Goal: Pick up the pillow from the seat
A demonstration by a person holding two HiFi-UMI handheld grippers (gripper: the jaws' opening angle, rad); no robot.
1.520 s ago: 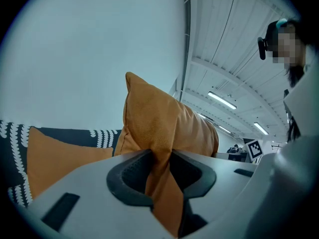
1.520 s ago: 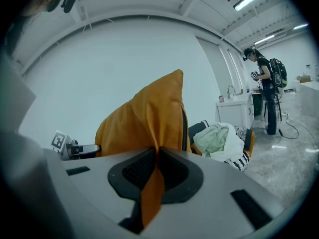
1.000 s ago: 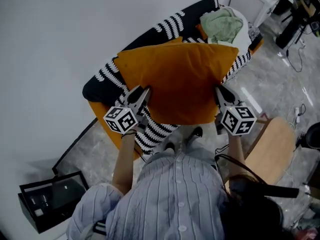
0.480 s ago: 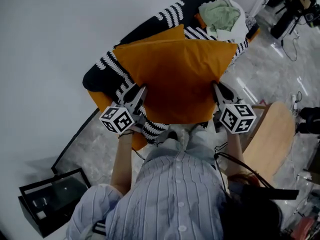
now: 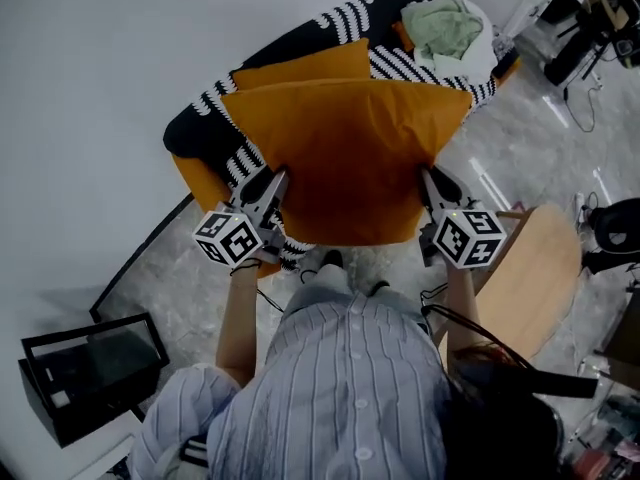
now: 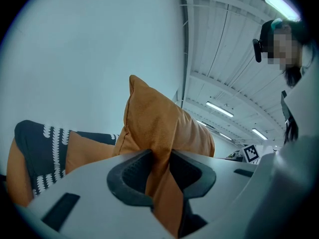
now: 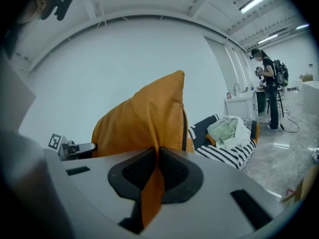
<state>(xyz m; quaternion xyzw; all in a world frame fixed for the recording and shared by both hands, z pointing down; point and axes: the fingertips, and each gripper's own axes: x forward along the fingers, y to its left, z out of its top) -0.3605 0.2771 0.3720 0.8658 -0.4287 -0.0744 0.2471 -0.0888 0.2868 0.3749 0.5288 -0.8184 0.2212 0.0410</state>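
Pillow [image 5: 345, 158] fabric, orange, is pinched at both of its near corners. The left gripper's [image 5: 270, 183] fingers [image 6: 130, 176] are clamped on a thick fold of one side edge. The right gripper's [image 5: 433, 183] fingers [image 7: 174, 171] are pressed almost together on a thin fold of the other. The pillow hangs spread between the two grippers, raised above the front of the seat [image 5: 192, 186], and its near edge reaches out past the seat's front over the floor. On the seat lies a black-and-white striped blanket [image 5: 215, 128]. A second orange cushion [image 5: 305, 65] leans at the seat's back, just behind the held pillow. A heap of pale green and white cloth [image 5: 445, 28] sits at the seat's far end. In front of the seat, to the right, stands a wooden chair [image 5: 535, 278], and to the left a black box [image 5: 80, 373] rests on the floor.
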